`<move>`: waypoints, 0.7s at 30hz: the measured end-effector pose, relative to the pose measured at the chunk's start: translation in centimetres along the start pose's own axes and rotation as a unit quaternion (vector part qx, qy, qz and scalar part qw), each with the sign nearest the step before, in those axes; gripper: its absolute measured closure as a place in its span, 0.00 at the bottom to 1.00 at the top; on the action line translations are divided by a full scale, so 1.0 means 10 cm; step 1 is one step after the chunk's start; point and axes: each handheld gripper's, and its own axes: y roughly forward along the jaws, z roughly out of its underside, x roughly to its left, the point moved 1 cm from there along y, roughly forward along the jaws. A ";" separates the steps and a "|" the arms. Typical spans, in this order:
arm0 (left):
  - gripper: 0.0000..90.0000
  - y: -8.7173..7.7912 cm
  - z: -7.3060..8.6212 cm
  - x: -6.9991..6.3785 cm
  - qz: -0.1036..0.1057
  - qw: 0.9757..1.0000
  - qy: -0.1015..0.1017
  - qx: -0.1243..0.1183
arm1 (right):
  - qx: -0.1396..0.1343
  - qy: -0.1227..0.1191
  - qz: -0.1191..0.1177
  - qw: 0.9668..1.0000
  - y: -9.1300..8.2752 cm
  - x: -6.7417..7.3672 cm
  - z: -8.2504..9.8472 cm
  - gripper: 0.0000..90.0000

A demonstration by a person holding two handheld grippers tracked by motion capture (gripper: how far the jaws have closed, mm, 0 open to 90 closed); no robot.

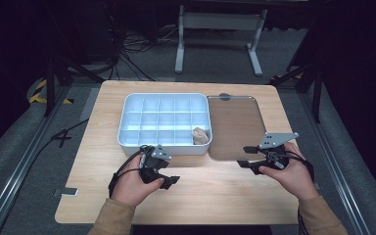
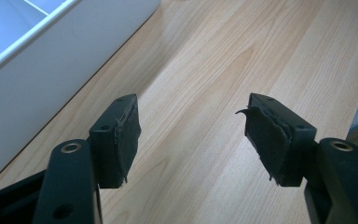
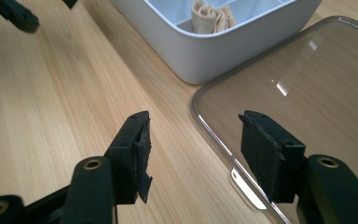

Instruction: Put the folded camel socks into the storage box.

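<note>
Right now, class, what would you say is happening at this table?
A person sits at a wooden table with a hand-held gripper in each hand. The right hand-held gripper hangs open over the near left corner of a clear lid that lies flat beside a white divided box; nothing is between its jaws. A crumpled beige cloth sits in the box's near right compartment. The left hand-held gripper is open too, over bare wood just in front of the box.

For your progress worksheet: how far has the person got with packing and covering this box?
Done: a beige cloth sits in a near-right compartment of the white box. In hand: the open right gripper straddles the clear lid's near edge, not gripping. Left: lifting the lid onto the box.
</note>
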 end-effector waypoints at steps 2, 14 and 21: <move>0.40 0.01 0.01 0.00 0.001 1.000 -0.002 0.000 | -0.001 0.002 -0.005 1.000 0.01 0.01 0.03 0.47; 0.40 0.04 0.04 0.04 -0.004 1.000 -0.004 0.011 | 0.020 -0.012 -0.037 0.999 0.36 0.04 0.33 0.38; 0.40 0.06 0.06 0.05 -0.006 1.000 -0.005 0.013 | 0.029 -0.026 -0.050 0.998 0.57 0.09 0.45 0.38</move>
